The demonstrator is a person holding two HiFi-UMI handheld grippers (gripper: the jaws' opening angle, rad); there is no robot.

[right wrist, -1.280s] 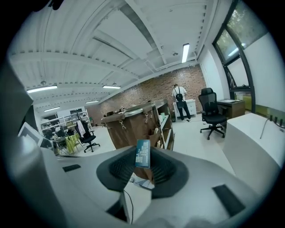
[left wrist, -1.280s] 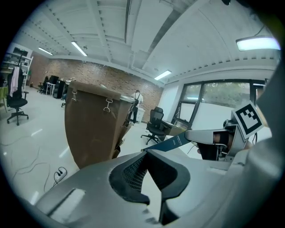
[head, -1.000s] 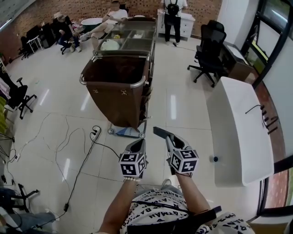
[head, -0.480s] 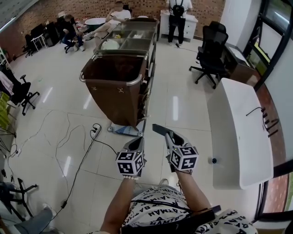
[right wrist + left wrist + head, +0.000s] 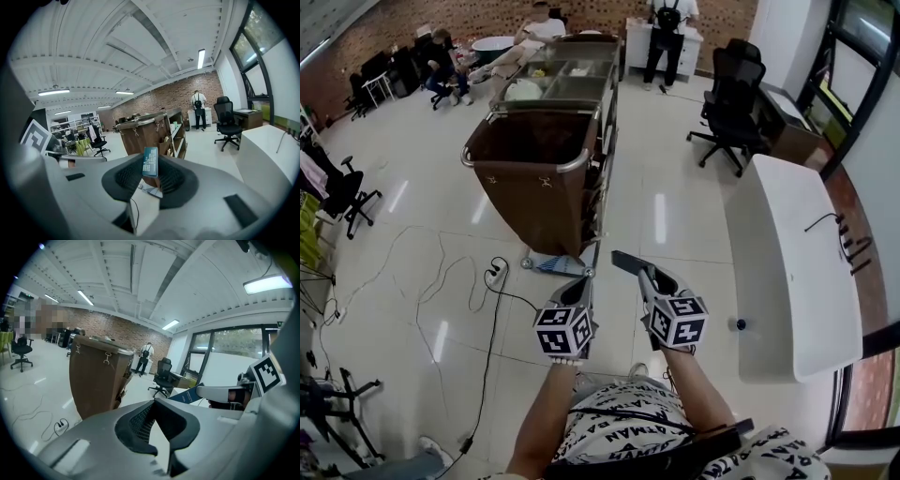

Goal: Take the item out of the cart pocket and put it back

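Brown cart point(image 5: 539, 192) stands on glossy floor point(image 5: 412, 244), brick wall point(image 5: 478, 14) behind

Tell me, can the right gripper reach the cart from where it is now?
Probably not yet. The right gripper, shut on the blue item, is over the floor, well short of the cart. Nothing seems to stand between them; stepping closer should suffice.

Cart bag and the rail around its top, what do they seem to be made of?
Cart bag: probably brown coated fabric or vinyl; its soft, tapering sides hang from clips and have a dull sheen. Rail: likely polished metal tubing, silvery with bright highlights.
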